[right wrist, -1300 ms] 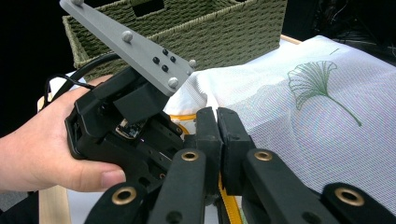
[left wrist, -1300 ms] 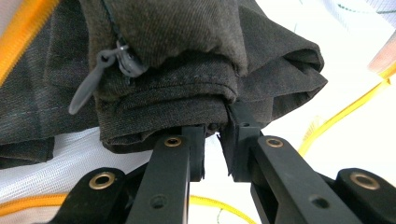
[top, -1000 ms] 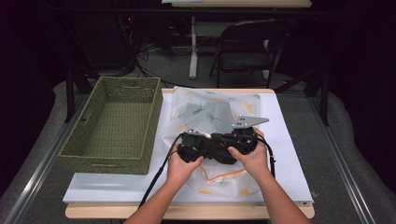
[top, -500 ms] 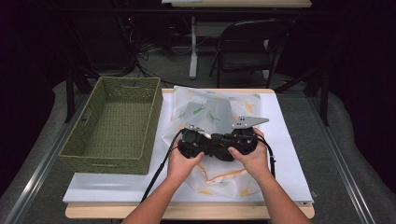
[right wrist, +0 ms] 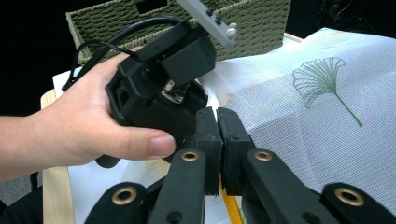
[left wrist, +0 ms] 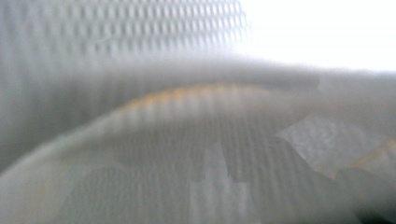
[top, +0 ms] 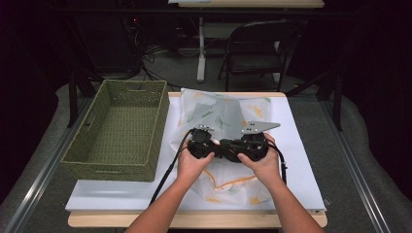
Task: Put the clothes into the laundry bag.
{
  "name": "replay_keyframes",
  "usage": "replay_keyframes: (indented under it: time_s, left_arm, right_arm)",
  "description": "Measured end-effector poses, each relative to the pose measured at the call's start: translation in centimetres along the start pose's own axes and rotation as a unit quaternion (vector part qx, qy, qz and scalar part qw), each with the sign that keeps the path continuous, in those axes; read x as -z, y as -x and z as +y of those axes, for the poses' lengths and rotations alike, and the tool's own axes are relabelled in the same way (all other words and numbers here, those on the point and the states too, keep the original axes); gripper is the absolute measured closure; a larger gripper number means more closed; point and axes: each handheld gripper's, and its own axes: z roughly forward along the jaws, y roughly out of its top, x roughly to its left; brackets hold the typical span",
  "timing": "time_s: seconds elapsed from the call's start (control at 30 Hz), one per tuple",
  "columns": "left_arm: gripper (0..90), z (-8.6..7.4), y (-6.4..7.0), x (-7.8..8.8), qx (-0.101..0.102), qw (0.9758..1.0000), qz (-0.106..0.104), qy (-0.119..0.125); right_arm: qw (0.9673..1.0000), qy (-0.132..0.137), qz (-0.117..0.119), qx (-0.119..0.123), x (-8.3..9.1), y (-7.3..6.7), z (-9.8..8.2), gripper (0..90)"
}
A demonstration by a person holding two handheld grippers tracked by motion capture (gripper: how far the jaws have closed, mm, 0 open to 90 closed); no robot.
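Sitting at the far left of the table (top: 296, 160) is a green woven basket (top: 116, 128). It rests on the white sheet that covers the tabletop, and it is close beside the cloth.

Next comes the thin white cloth (top: 221, 114) with green leaf prints and orange lines. It lies spread in the middle of the table, and its back part is lifted up into a soft hump. In the right gripper view one green fan-shaped leaf (right wrist: 327, 81) shows plainly on the cloth.

The person's left hand (top: 192, 165) holds the left gripper (top: 201, 145) low over the cloth, near its middle. The left gripper view is a blur of cloth pressed right up close, with an orange line curving across it. The jaws are hidden there, so I cannot tell if they are pinched together or apart.

Just to the right, the right hand (top: 260, 165) holds the right gripper (top: 243, 148). The two grippers sit side by side, nearly touching. In the right gripper view its two black jaws are squeezed tight together, and a bit of orange cloth edge (right wrist: 229, 205) peeks out between them low down. So the right gripper is pinching the cloth.
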Motion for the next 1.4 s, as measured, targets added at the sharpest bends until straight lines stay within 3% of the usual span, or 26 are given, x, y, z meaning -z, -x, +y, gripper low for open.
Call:
replay_keyframes:
  time_s: [0.47, 0.67, 0.83, 1.03, 1.07, 1.1, 1.3, 1.4]
  left_arm:
    - [80.5, 1.5, -0.5, -0.8, 0.014, 0.9996, 0.009, 0.024]
    - [80.3, 1.4, -0.9, -1.6, 0.012, 0.9995, 0.020, 0.022]
    - [79.1, 1.4, -1.2, -2.4, 0.021, 0.9994, 0.012, 0.023]
    - [70.6, 1.3, -1.0, -1.9, 0.017, 0.9997, 0.011, 0.013]
    - [68.8, 1.0, -0.6, -1.0, 0.013, 0.9999, 0.001, 0.011]
    - [60.9, 1.0, -0.6, -1.0, 0.013, 0.9999, 0.001, 0.011]
    - [60.9, 1.0, -0.6, -1.0, 0.013, 0.9999, 0.001, 0.011]
    - [57.6, 0.4, -0.4, 0.1, 0.001, 0.9999, -0.002, 0.013]
  right_arm:
    - [1.0000, 0.004, 0.001, -0.002, 0.1, 0.1, 0.0, 88.6]
    - [1.0000, 0.001, -0.003, -0.006, -0.1, 0.3, -0.2, 88.6]
    - [0.9999, -0.003, -0.010, -0.005, -0.3, 0.4, -0.3, 88.6]
    - [0.9998, -0.003, -0.017, -0.004, -0.2, 0.5, -0.2, 88.6]
    - [0.9998, -0.004, -0.017, -0.006, -0.1, 0.5, -0.2, 88.6]
    - [0.9998, -0.004, -0.017, -0.006, -0.1, 0.5, -0.2, 88.6]
    - [0.9998, 0.001, -0.017, -0.005, 0.1, 0.5, -0.1, 88.5]
    - [0.9998, 0.003, -0.018, -0.003, 0.1, 0.5, -0.1, 88.5]
